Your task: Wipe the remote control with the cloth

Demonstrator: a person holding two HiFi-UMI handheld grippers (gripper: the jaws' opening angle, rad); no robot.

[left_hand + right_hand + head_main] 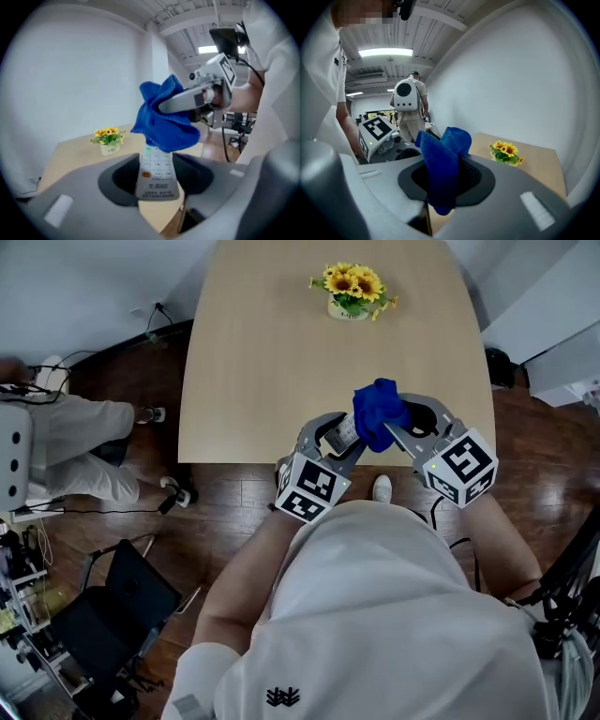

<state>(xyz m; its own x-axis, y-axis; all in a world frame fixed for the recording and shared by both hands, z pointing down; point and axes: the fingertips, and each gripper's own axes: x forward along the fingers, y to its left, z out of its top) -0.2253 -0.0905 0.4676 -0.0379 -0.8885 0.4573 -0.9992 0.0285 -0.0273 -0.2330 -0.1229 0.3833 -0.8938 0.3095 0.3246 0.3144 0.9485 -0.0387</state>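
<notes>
Over table (253, 352), left gripper (332, 441) clamps remote (157, 177); right gripper (413, 427) pinches cloth (377, 413), seemingly hiding half.

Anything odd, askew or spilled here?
Nothing stands out. The left gripper holds the remote control, the right gripper holds the blue cloth over its far end, and the flower pot stands upright.

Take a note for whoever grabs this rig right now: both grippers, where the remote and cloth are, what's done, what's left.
Left gripper: shut on the remote, held up over the near edge of the table.
Right gripper: shut on the cloth, bunched between its jaws.
The cloth covers the remote's far end; the near buttons show bare.
Done: both things are picked up and brought together.
Left: wipe down the remote's length. How much is already wiped cannot be told.
</notes>
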